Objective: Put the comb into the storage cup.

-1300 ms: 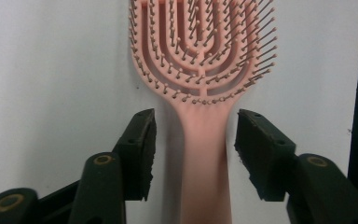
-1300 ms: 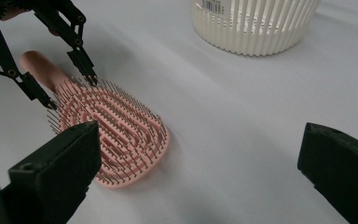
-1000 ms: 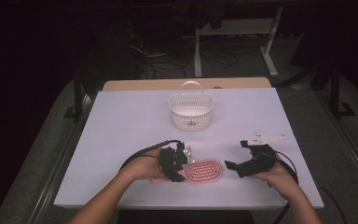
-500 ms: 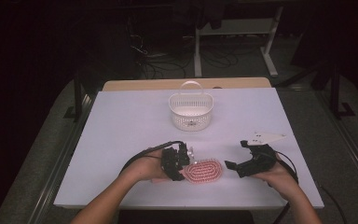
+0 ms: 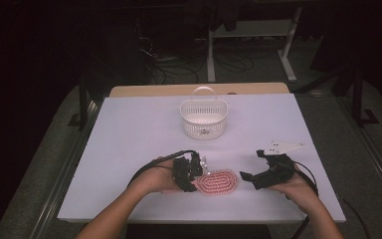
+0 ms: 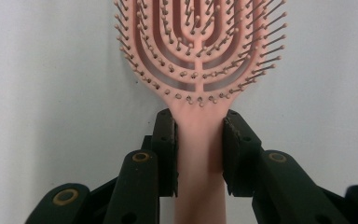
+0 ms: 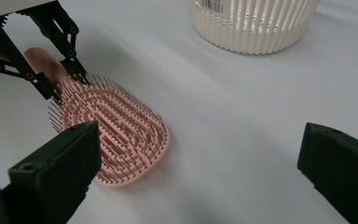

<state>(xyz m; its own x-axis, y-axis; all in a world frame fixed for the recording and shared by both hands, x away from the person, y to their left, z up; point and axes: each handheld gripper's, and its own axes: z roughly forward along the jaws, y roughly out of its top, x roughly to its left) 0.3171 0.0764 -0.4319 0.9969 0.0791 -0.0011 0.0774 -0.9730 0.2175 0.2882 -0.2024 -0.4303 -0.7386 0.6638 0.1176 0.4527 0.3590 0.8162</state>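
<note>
High cam looks fwd/down over table; gripper cams sit low, close; all share pink brush at 6 o'clock.

White slatted basket with arched handle, upright, toward far middle of pale table; barcode label on its wall in right gripper view. Beyond far edge: wooden board; dark floor with cables; white desk legs.

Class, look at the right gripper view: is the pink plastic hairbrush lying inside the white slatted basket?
No. The pink plastic hairbrush lies bristles-up on the white table, apart from the white slatted basket behind it.
</note>
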